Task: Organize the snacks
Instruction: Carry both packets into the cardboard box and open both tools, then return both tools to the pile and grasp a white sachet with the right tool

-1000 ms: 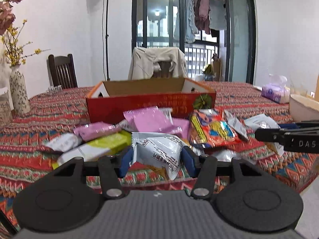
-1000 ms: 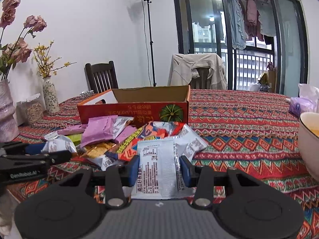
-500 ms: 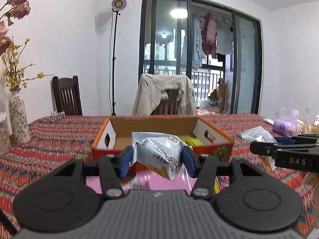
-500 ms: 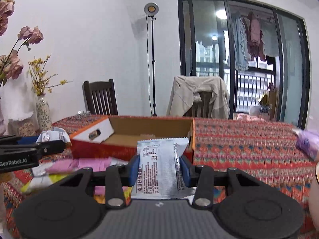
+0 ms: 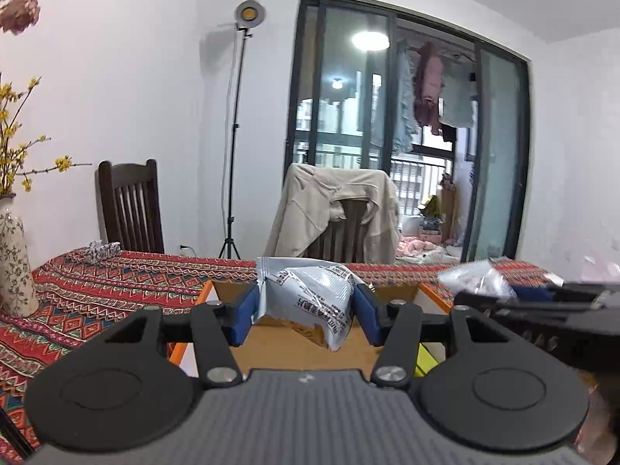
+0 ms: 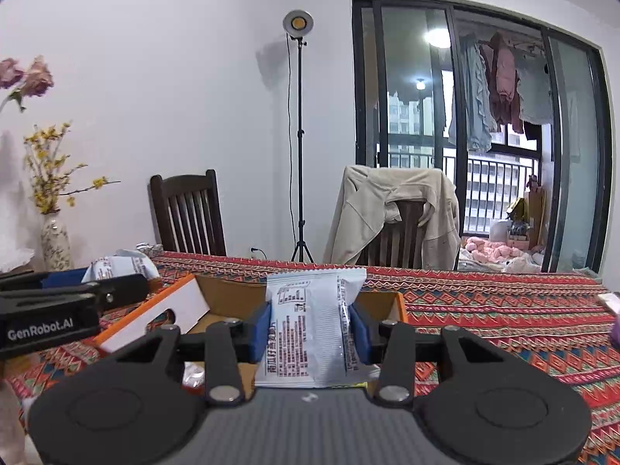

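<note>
My left gripper (image 5: 306, 316) is shut on a silver-white snack packet (image 5: 310, 302) and holds it over the open cardboard box (image 5: 283, 345). My right gripper (image 6: 310, 327) is shut on a second silver-white snack packet (image 6: 310, 325), also above the box (image 6: 228, 294), near its right part. Each gripper shows in the other's view: the right one (image 5: 542, 310) at the right edge with its packet (image 5: 476, 279), the left one (image 6: 58, 306) at the left edge with its packet (image 6: 120, 267). A yellow-green packet (image 5: 426, 360) lies inside the box. The snack pile is hidden below.
The table carries a red patterned cloth (image 6: 503, 310). A patterned vase (image 5: 13, 267) with yellow flowers stands at the left. Two wooden chairs (image 5: 131, 209) stand behind the table, one draped with a beige jacket (image 5: 337, 209). A lamp stand (image 5: 236, 135) is by the wall.
Both grippers have lifted their packets off the snack pile and carried them forward, from in front of the box to above its open top. The pile has dropped out of view.
</note>
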